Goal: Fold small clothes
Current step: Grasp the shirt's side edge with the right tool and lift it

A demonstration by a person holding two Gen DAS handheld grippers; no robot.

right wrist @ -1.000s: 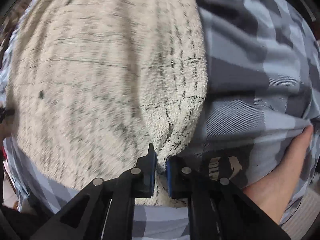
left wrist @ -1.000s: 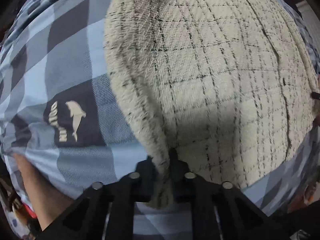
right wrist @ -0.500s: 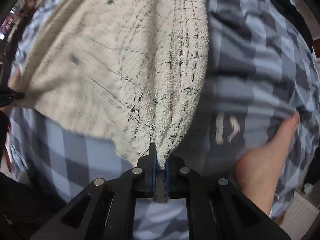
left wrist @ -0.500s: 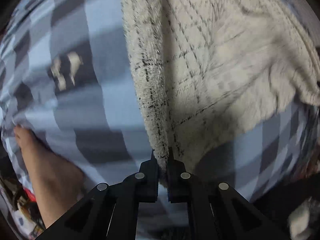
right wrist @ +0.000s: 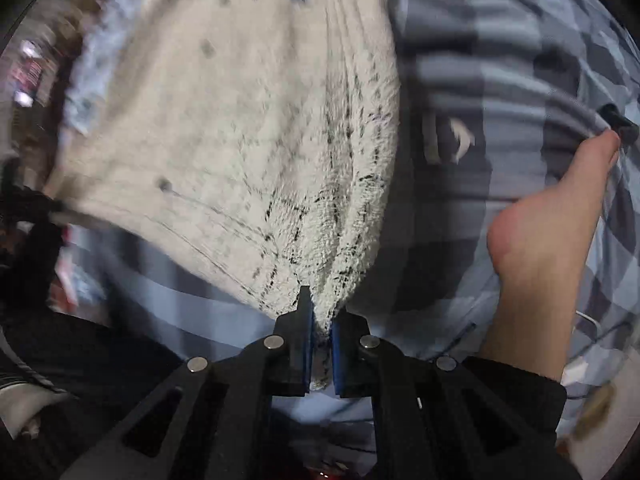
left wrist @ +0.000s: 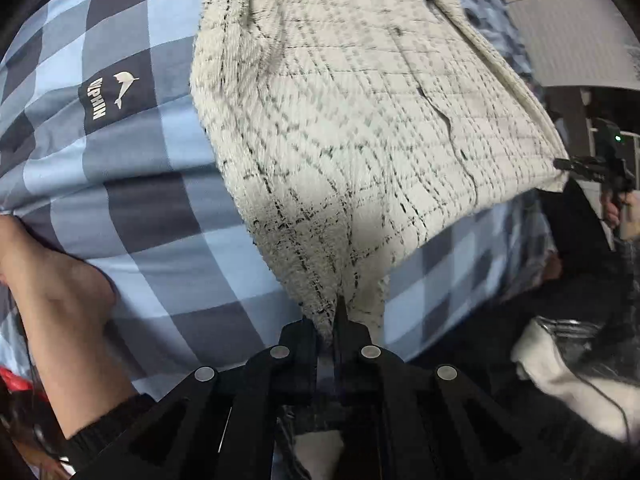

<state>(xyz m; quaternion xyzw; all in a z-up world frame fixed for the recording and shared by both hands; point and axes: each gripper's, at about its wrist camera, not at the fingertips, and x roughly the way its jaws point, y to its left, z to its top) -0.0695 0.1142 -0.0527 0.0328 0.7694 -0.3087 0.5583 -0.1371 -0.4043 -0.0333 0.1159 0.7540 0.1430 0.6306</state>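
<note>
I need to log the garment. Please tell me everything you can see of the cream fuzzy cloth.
The cream fuzzy cloth looks like thick fleece, crossed by thin black grid lines, with a dark seam line. It hangs stretched over the blue checked sheet. The left gripper pinches one corner and the right gripper pinches another; folds run up from both.

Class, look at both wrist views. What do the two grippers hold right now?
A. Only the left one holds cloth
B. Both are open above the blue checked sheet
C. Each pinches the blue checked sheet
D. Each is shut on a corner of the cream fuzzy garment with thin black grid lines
D: the left gripper and the right gripper each pinch a corner of the cream fuzzy garment with thin black grid lines between their fingers.
</note>
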